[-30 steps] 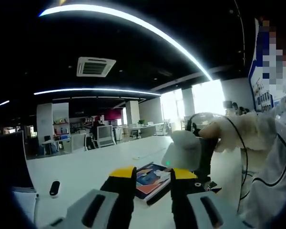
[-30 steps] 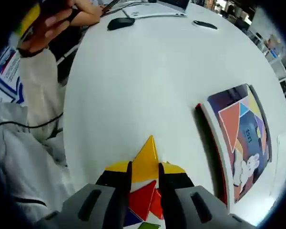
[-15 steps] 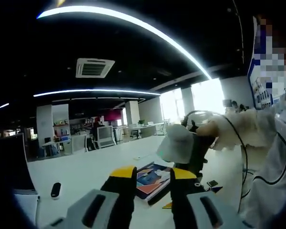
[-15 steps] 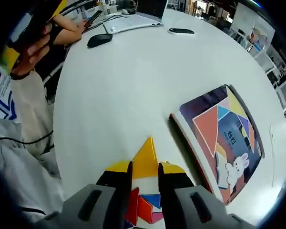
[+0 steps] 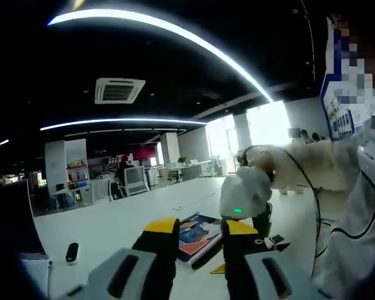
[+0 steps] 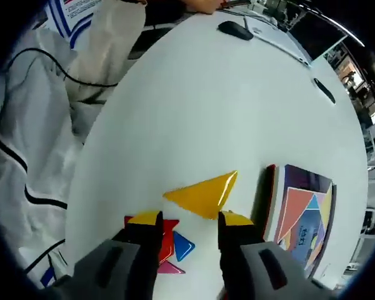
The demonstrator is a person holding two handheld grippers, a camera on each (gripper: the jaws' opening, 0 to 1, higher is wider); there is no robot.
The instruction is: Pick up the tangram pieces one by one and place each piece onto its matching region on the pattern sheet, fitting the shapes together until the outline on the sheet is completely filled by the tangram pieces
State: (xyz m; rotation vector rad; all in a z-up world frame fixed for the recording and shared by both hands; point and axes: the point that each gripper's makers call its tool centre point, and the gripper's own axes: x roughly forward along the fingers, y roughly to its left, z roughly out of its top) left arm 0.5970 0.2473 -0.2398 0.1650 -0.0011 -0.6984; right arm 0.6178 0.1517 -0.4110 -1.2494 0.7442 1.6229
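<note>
A large yellow triangle (image 6: 203,194) lies flat on the white table (image 6: 194,106), just left of the pattern sheet (image 6: 303,219). My right gripper (image 6: 190,220) hovers open right behind it, one jaw to each side and neither touching it. Red, blue and pink pieces (image 6: 172,244) lie in a small heap under the jaws. In the left gripper view, my left gripper (image 5: 200,228) is held up open with nothing between its jaws. Beyond it lies the pattern sheet (image 5: 197,232), and my right gripper (image 5: 260,220) is lowered over loose pieces (image 5: 276,241) beside it.
A person's white sleeve and a black cable (image 6: 62,94) hang along the table's left edge. A black mouse (image 6: 235,29) and a dark flat object (image 6: 325,91) lie at the far side. Another dark mouse (image 5: 70,253) rests on the table at left.
My right gripper has opened and let go of the yellow triangle, which now lies flat beside the sheet. The right gripper view has rolled and pulled back. My left gripper has hardly moved.
</note>
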